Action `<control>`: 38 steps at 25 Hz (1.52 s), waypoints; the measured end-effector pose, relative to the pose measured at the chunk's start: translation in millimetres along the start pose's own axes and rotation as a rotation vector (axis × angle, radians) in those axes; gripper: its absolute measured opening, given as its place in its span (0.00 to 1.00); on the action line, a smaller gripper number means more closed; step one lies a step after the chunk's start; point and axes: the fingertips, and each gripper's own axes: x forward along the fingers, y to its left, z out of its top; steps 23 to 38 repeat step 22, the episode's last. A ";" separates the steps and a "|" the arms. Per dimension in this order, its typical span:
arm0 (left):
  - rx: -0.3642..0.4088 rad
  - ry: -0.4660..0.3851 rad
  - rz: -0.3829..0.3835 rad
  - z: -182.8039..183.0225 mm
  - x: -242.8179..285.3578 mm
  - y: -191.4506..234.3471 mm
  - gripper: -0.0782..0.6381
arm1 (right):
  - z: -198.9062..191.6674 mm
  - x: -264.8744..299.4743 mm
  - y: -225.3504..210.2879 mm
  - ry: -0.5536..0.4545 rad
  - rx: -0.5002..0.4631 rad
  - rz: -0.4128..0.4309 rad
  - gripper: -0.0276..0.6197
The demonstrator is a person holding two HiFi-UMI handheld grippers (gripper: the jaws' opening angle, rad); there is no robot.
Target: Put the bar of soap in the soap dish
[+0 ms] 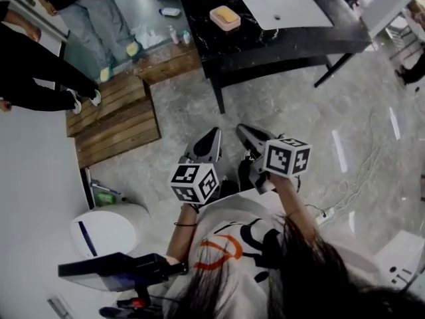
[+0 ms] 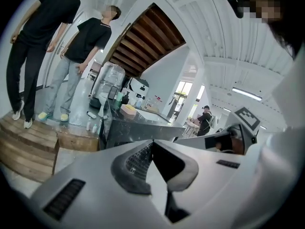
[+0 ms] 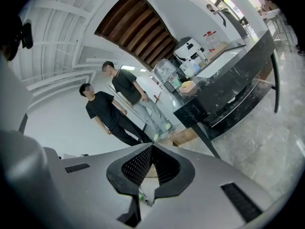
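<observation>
Head view, nearest first: the left hand-held gripper (image 1: 214,135) and the right hand-held gripper (image 1: 243,129) sit side by side over the stone floor (image 1: 199,111), short of the black counter (image 1: 292,40) and pointing toward it. Each has its jaws pressed together with nothing between them. On the counter, left of its white sink (image 1: 285,8), the yellow bar of soap (image 1: 226,14) lies in the pink soap dish (image 1: 218,24). Two people (image 1: 99,15) stand left of the counter.
</observation>
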 end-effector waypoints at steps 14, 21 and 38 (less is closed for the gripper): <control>0.022 -0.043 -0.063 -3.0 -30.8 -13.4 0.11 | -27.0 -19.0 19.3 -0.024 -0.045 -0.037 0.06; -0.001 -0.053 -0.062 -7.0 -36.5 -10.4 0.11 | -34.6 -19.2 23.0 -0.004 -0.060 -0.046 0.06; -0.007 -0.053 -0.061 -9.4 -37.3 -9.8 0.11 | -36.3 -19.3 23.3 -0.001 -0.061 -0.046 0.06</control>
